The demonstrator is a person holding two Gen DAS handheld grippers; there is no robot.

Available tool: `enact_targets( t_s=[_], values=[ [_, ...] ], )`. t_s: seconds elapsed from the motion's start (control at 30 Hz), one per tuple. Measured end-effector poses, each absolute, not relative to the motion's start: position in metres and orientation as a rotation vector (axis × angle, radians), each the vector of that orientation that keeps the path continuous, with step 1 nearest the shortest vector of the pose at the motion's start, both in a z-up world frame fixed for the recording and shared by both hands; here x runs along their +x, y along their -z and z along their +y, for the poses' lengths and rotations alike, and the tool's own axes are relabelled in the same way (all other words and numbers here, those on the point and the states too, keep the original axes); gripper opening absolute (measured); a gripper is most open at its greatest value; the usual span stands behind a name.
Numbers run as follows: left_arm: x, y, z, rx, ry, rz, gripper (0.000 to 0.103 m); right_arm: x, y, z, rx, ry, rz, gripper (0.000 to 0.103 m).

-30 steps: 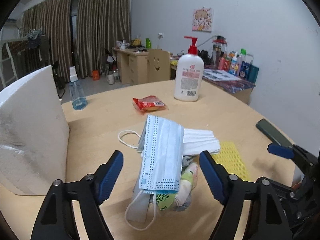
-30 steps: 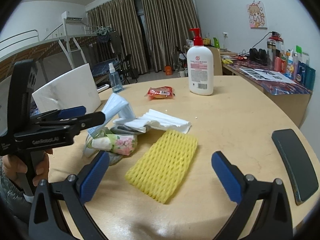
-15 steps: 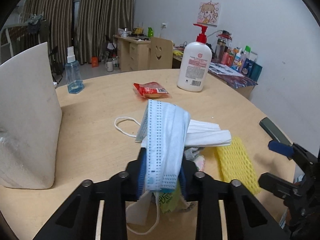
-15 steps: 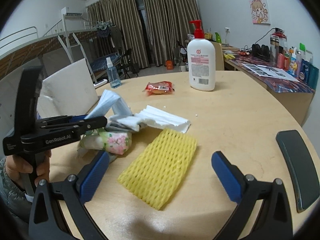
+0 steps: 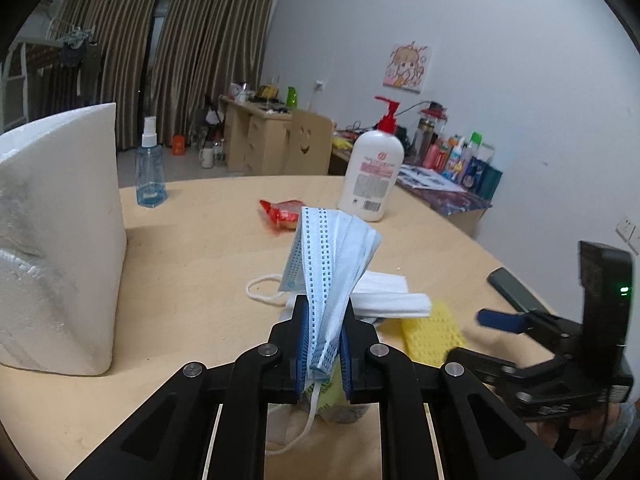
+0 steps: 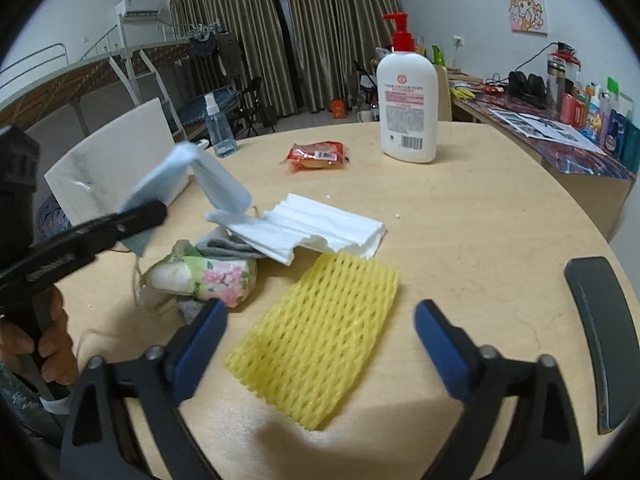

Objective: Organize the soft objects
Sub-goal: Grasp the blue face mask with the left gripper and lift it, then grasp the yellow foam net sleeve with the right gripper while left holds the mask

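blue mask (image 5: 332, 264): pinched in left gripper, lifted, top folds over and droops; ear loop (image 5: 260, 292) trails on table
left gripper (image 5: 325, 354): jaws clamped tight on the mask, pads pressing both sides
white mask (image 6: 316, 228): flat on table, just behind yellow net, one end over the grey cloth
grey cloth (image 6: 228, 248): bunched under white mask, on tissue pack
tissue pack (image 6: 208, 280): floral wrapper, white tissue showing at open end, lies under the lifted mask
yellow foam net (image 6: 316, 332): flat on table, lying between the right gripper's fingers, untouched
right gripper (image 6: 320, 340): jaws wide, have just been closing a little, pads clear of the net
table (image 6: 480, 220): round, light wood
foam board (image 5: 56, 240): white, upright at left edge
red snack packet (image 6: 318, 156): sealed, mid table, apart from pile
pump bottle (image 6: 408, 100): white, red pump, upright, fill level cannot tell
spray bottle (image 5: 150, 172): clear blue, upright near foam board, some liquid at bottom
dark flat object (image 6: 600, 336): at right table edge
hand (image 6: 36, 340): grips left gripper handle
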State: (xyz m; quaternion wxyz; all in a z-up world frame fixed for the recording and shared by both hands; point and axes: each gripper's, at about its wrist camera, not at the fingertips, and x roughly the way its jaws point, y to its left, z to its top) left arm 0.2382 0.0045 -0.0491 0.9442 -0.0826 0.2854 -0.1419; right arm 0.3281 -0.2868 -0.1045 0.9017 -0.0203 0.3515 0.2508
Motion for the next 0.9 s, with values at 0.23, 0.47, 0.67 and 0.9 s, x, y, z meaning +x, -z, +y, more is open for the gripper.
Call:
enact_targets(
  t_s=[0.23,0.47,0.67,0.9],
  values=[
    [0.227,0.043,0.007,-0.162,0.283,0.528,0.014,0.331,0.113,-0.279,-0.094,-0.496,0.773,0.080],
    [0.221,0.039,0.009,-0.163,0.288,0.504,0.014,0.333,0.121,-0.266,-0.175,-0.464,0.815,0.060],
    [0.217,0.038,0.009,-0.160,0.302,0.488,0.014,0.330,0.126,-0.259,-0.237,-0.434,0.829,0.060],
    [0.209,0.033,0.014,-0.181,0.299,0.458,0.014,0.323,0.123,-0.250,-0.305,-0.452,0.817,0.042]
  ],
)
